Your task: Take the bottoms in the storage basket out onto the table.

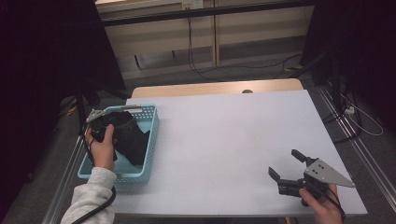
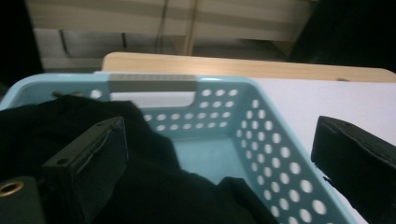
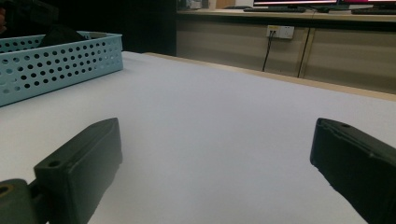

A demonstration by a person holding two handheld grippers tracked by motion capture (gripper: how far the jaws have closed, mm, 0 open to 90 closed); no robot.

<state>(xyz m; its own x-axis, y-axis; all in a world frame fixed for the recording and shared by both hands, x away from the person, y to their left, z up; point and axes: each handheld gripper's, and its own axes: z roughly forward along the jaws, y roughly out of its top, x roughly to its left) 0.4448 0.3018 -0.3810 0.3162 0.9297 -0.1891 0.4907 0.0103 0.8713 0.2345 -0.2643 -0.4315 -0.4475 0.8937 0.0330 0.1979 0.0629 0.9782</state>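
Closing the spread left gripper (image 2: pixel 219 154) now could pinch the basket (image 2: pixel 280 154) wall with the cloth (image 2: pixel 154 186); right gripper (image 1: pixel 287 167) gapes idle.

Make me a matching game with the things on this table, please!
Things:
1. basket
2. black cloth
3. left gripper
4. right gripper

Places or states:
A. open over the bare white table, near its right front corner
B. light blue, dotted with holes
C. lying inside the basket
D. open, over the basket

Pairs: 1-B, 2-C, 3-D, 4-A
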